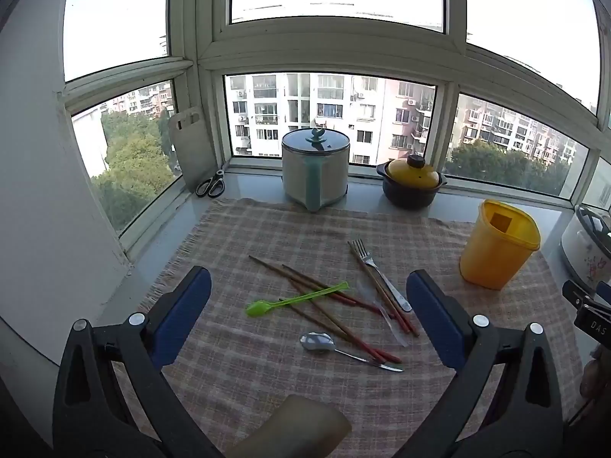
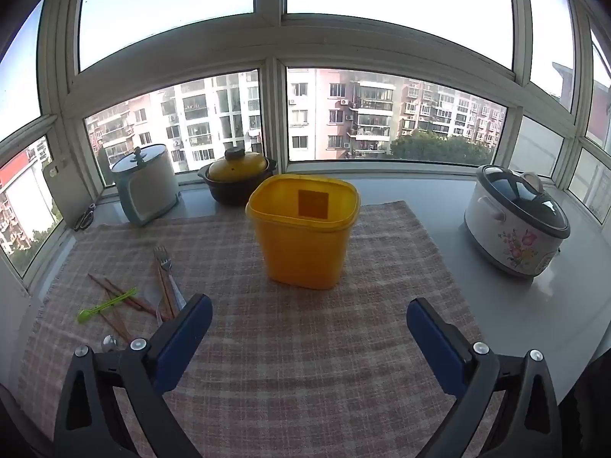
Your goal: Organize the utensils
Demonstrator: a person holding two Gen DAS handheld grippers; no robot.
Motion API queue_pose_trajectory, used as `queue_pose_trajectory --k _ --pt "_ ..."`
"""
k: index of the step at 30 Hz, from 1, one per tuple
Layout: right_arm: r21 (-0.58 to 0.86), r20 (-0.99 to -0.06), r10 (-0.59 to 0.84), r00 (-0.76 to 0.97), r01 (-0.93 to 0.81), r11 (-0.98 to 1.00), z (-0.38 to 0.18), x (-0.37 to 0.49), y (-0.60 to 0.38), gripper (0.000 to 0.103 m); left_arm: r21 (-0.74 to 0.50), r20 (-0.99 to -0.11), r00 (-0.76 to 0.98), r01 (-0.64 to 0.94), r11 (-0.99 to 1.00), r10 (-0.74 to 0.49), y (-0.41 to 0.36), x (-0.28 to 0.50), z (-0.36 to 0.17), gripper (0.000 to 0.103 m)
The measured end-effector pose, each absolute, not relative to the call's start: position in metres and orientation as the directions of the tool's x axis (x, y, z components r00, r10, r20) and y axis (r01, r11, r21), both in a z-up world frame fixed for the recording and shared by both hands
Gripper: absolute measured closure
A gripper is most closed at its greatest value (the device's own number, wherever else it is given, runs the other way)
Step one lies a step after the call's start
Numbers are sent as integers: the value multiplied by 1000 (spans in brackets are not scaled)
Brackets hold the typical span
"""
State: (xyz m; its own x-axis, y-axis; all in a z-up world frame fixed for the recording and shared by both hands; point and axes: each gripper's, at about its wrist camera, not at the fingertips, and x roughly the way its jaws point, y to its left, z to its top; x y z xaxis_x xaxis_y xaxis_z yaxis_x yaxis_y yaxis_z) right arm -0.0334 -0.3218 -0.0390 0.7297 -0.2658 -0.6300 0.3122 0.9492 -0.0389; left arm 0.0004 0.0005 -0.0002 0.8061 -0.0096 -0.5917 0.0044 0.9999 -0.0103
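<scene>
On the checked cloth [image 1: 244, 236] lie several brown chopsticks [image 1: 324, 305], a green plastic spoon [image 1: 294, 299], a metal spoon [image 1: 317, 342], a metal fork [image 1: 368, 261] and a clear plastic utensil [image 1: 376, 307]. My left gripper [image 1: 308, 290] is open and empty, hovering above this pile. A yellow tub [image 1: 496, 246] stands open to the right. In the right wrist view my right gripper [image 2: 309, 318] is open and empty, in front of the yellow tub [image 2: 305, 229]. The utensils show at the left: the chopsticks [image 2: 118, 294], green spoon [image 2: 105, 305], fork [image 2: 164, 259].
At the back on the sill stand a grey lidded pot [image 1: 315, 168], a black pot with yellow lid [image 1: 412, 183], scissors [image 1: 210, 187] and a cutting board [image 1: 191, 145]. A white flowered rice cooker [image 2: 515, 221] stands on the right. Windows surround the counter.
</scene>
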Motion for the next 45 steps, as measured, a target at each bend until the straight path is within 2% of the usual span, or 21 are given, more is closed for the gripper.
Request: queue_pose_trajectory --k 45 --pt "-5 -613 -245 751 306 952 -32 -28 -322 0 -45 -598 801 3 999 -29 -7 7 -9 0"
